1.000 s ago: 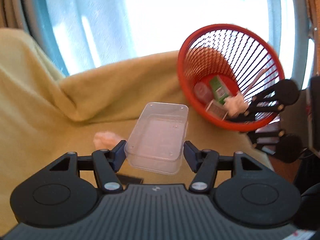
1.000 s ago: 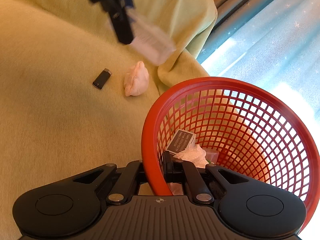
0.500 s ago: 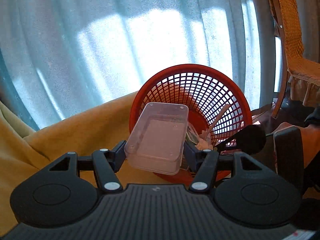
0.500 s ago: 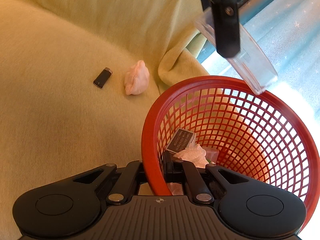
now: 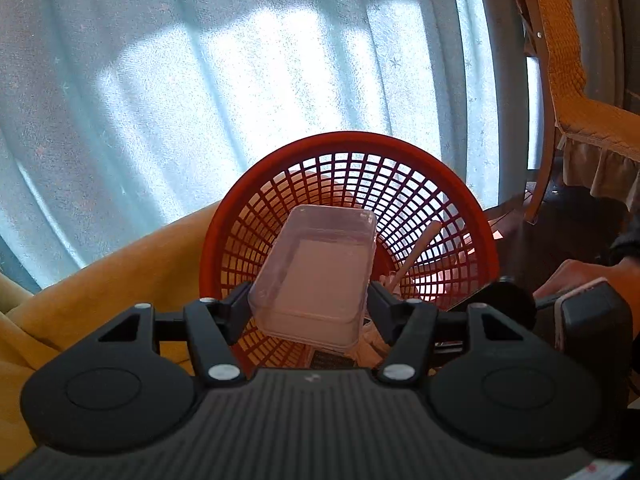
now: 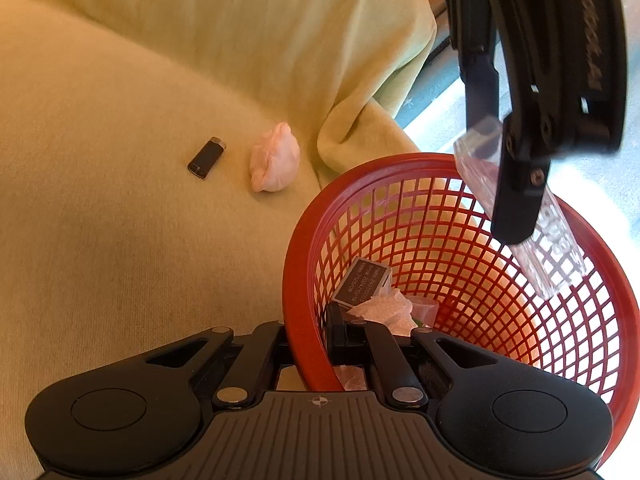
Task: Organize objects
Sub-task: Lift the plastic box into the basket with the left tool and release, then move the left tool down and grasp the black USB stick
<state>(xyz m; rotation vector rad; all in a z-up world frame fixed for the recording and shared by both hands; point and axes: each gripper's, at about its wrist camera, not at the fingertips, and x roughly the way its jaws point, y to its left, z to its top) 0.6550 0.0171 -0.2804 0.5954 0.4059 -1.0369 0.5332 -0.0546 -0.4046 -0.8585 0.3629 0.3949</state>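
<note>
The red mesh basket [image 6: 460, 264] holds a small dark box with a printed label [image 6: 362, 282], a crumpled white wrapper [image 6: 384, 308] and a pale stick [image 5: 416, 250] leaning on its wall; other bits at the bottom are too hidden to name. The right gripper [image 6: 320, 344] is clamped on the basket's near rim, one finger inside and one outside. The left gripper [image 5: 308, 304] grips a clear plastic box [image 5: 320, 268], empty and tilted, by its long sides, above the basket's mouth. Beyond the right gripper, to its left, a small black lighter [image 6: 207, 157] and a pink crumpled wad [image 6: 274, 158] lie near each other on the yellow blanket [image 6: 120, 200]. From the right wrist, the left gripper's finger covers part of the clear box. Past the basket hang pale blue curtains [image 5: 200, 80]; a chair with an orange cover [image 5: 568, 80] is cut off at the edge.
</note>
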